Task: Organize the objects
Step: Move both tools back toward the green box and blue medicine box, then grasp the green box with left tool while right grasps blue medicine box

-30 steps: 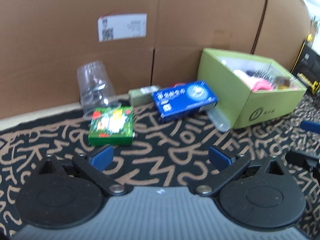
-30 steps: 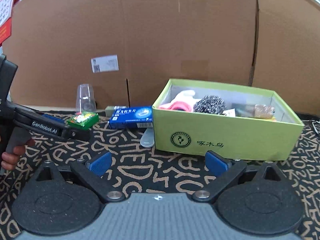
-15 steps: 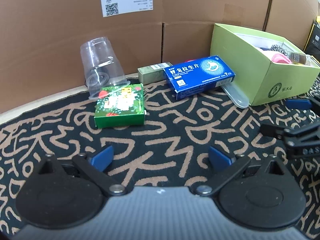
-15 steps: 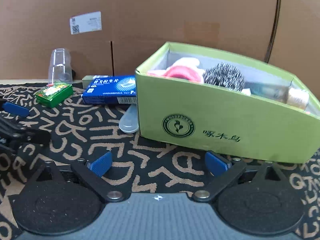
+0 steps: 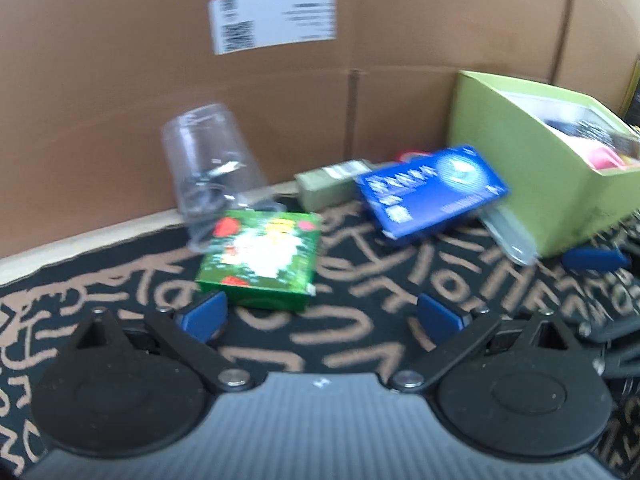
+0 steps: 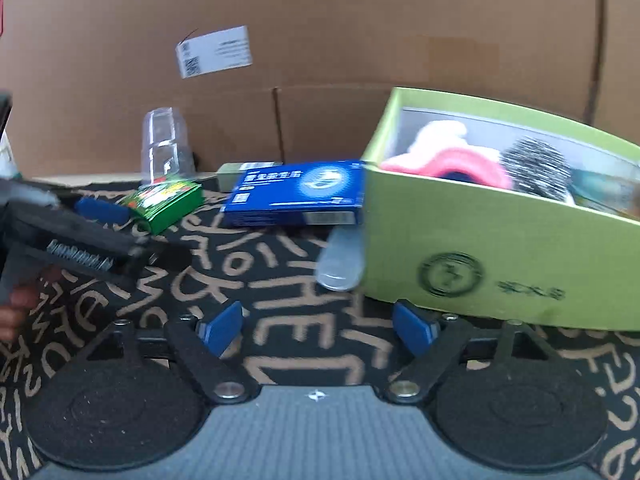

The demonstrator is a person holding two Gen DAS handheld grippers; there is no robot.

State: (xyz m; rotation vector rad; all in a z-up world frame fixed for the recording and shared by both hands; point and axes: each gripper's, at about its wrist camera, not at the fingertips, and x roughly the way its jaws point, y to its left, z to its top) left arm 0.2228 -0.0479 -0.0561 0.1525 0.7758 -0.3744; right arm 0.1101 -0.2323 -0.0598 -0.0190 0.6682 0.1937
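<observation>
With both grippers, left (image 5: 320, 314) and right (image 6: 318, 328), empty and agape, the right's jaws having just narrowed, a green packet (image 5: 260, 262), blue carton (image 5: 432, 190) and cup (image 5: 208, 164) wait on the rug (image 5: 360, 320) beside the half-filled box (image 6: 500, 248).

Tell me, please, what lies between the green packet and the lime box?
The blue carton lies between the green packet and the lime box, its right end meeting the box; clearest in the right wrist view.
</observation>
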